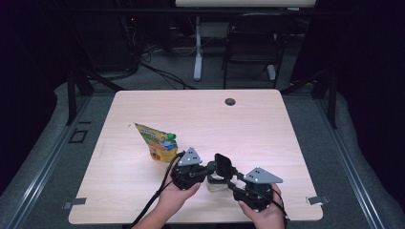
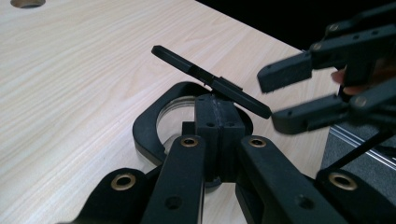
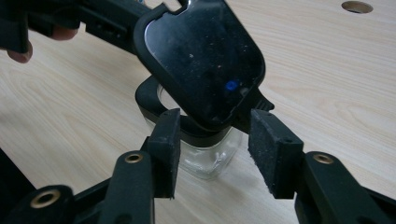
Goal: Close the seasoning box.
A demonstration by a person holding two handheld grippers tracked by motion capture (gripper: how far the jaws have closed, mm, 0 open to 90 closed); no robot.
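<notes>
A small clear glass jar (image 1: 215, 185) (image 3: 205, 163) stands near the table's front edge. Its black flip lid (image 1: 223, 165) (image 2: 210, 80) (image 3: 205, 60) is tilted up and open on a black collar (image 2: 148, 127). My left gripper (image 1: 206, 172) (image 2: 220, 135) is shut on the collar's hinge block, coming in from the jar's left. My right gripper (image 1: 230, 183) (image 3: 217, 149) is open. Its pads (image 3: 273, 149) sit on either side of the jar and lid edge without pressing. In the left gripper view the right gripper (image 2: 272, 100) hangs just beside the lid's raised edge.
A yellow and green food pouch (image 1: 157, 141) with a green cap lies left of centre on the light wooden table (image 1: 267, 124). A round cable hole (image 1: 230, 101) (image 3: 357, 6) sits near the far edge. Chairs and desk legs stand beyond the table.
</notes>
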